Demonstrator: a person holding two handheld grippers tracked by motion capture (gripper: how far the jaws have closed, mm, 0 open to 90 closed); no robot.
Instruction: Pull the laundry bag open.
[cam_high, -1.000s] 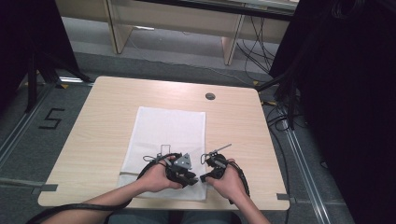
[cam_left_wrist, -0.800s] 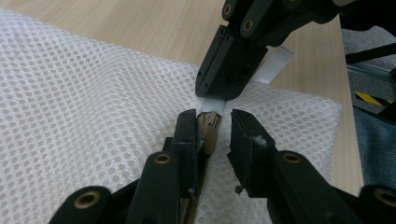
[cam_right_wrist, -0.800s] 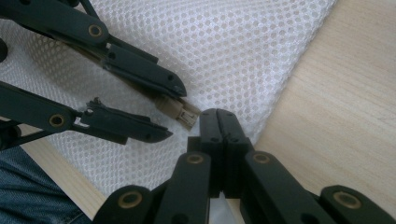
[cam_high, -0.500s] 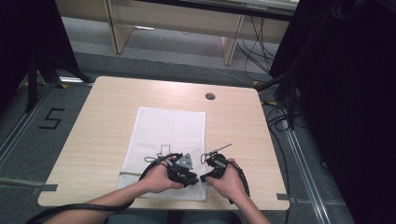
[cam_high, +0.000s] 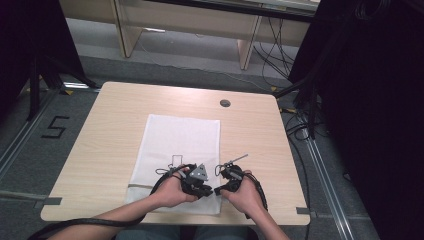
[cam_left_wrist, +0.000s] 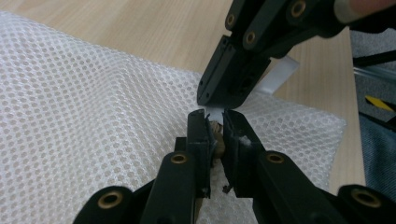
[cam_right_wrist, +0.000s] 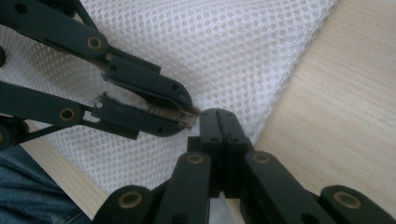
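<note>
Lying flat on the table (cam_high: 105, 145), the white mesh bag (cam_high: 182, 145) reaches from the middle down to the near edge, where both hands work at its near right corner. The left claw (cam_left_wrist: 214, 125) has just been closing, and its jaws now pinch a small brown bit, which looks like the zipper pull (cam_left_wrist: 216, 140), at the bag's edge. The right claw (cam_right_wrist: 218, 122) is clenched tight with its two jaws pressed together; in the left gripper view a white strip (cam_left_wrist: 275, 79) of the bag's edge comes out from between them. The two claws sit tip to tip, almost touching, just inside the bag's right edge. Bare wood lies open to the left and right of the bag and behind it, up to the small round hole (cam_high: 225, 103) near the far edge. The near edge is crowded by the person's forearms.
</note>
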